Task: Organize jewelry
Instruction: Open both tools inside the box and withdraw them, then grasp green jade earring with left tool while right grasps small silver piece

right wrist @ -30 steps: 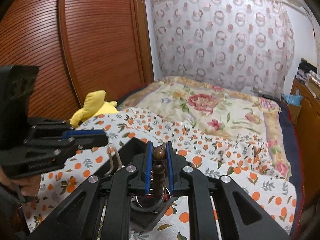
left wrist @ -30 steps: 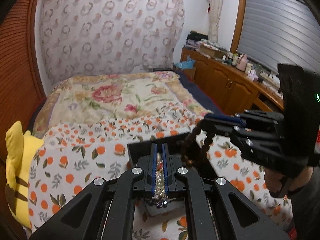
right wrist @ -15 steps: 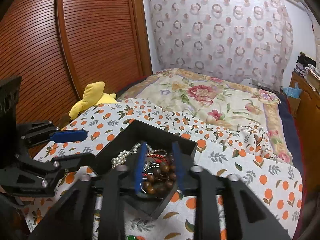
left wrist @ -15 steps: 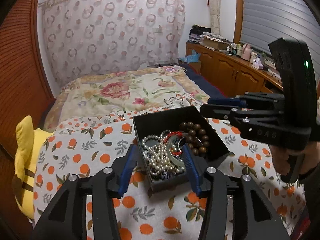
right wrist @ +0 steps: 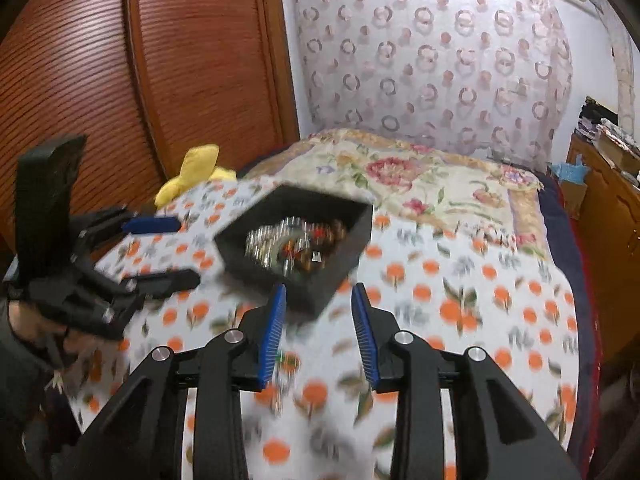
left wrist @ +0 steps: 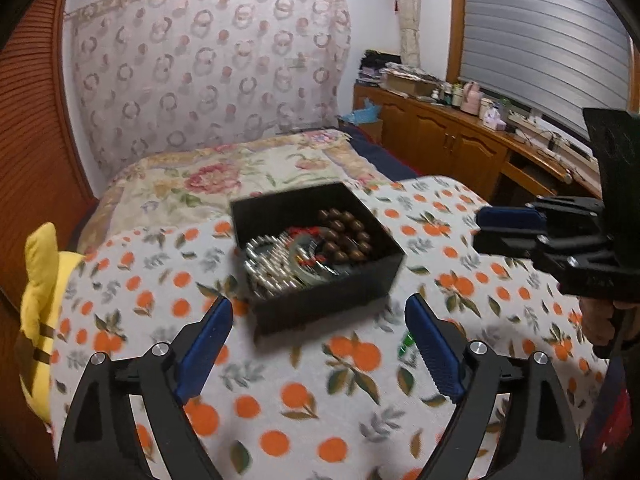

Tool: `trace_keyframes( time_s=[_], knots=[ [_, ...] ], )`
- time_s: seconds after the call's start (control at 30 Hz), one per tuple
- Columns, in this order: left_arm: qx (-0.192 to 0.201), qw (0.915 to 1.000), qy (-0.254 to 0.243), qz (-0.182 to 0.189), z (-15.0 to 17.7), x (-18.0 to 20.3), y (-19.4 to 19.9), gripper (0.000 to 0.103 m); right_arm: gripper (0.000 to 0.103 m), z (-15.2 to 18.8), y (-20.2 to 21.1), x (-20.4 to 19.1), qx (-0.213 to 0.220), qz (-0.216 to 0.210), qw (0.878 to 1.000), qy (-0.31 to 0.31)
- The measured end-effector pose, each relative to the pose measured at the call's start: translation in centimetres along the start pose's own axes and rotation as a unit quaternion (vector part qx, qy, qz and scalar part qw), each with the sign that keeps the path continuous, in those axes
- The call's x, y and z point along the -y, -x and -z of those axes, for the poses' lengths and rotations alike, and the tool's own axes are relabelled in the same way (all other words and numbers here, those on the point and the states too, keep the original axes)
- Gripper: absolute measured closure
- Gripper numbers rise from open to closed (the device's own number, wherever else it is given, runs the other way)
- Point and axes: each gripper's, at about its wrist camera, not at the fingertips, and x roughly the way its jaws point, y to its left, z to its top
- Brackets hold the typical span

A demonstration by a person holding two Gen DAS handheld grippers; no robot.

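A black open box (left wrist: 362, 276) stands on the orange-print cloth (left wrist: 304, 396). It holds a pearl strand (left wrist: 268, 264), brown wooden beads (left wrist: 344, 232) and a bangle with red thread (left wrist: 308, 248). The box also shows in the right wrist view (right wrist: 308, 292), blurred. My left gripper (left wrist: 318, 344) is open and empty, drawn back in front of the box. My right gripper (right wrist: 318, 324) is open and empty, back from the box's near corner. In the left wrist view the right gripper (left wrist: 512, 228) hangs to the right of the box.
A yellow plush toy (left wrist: 38, 292) lies at the cloth's left edge. A small green thing (left wrist: 406, 340) lies on the cloth near the box. A flowered bedspread (left wrist: 240, 172) lies behind. A wooden cabinet (left wrist: 460, 148) runs along the right, a slatted wardrobe (right wrist: 120, 80) on the left.
Both grippers were shut on jewelry over the box, then opened and let the pearls and the beads fall in. Both have since pulled back from the box and opened wider.
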Motion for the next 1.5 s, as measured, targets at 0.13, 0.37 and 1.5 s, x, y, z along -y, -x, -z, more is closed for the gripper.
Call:
trace_keyframes(
  time_s=[0.13, 0.37, 1.5],
  knots=[
    [-0.014, 0.9998, -0.011, 0.006, 1.5, 1.4, -0.7, 0.018, 0.067, 3.0, 0.6, -0.5, -0.023, -0.005, 1.0, 0.006],
    [-0.044, 0.9988, -0.017, 0.014, 4.2, 2.3, -1.8, 0.018, 0.067, 6.3, -1.3, -1.9, -0.068, -0.018, 0.997, 0.014],
    [-0.103, 0.9909, -0.007, 0.086, 3.1, 4.2, -6.1, 0.063, 0.094, 7.2, -2.0, 0.4, -0.077, -0.012, 0.997, -0.03]
  ],
)
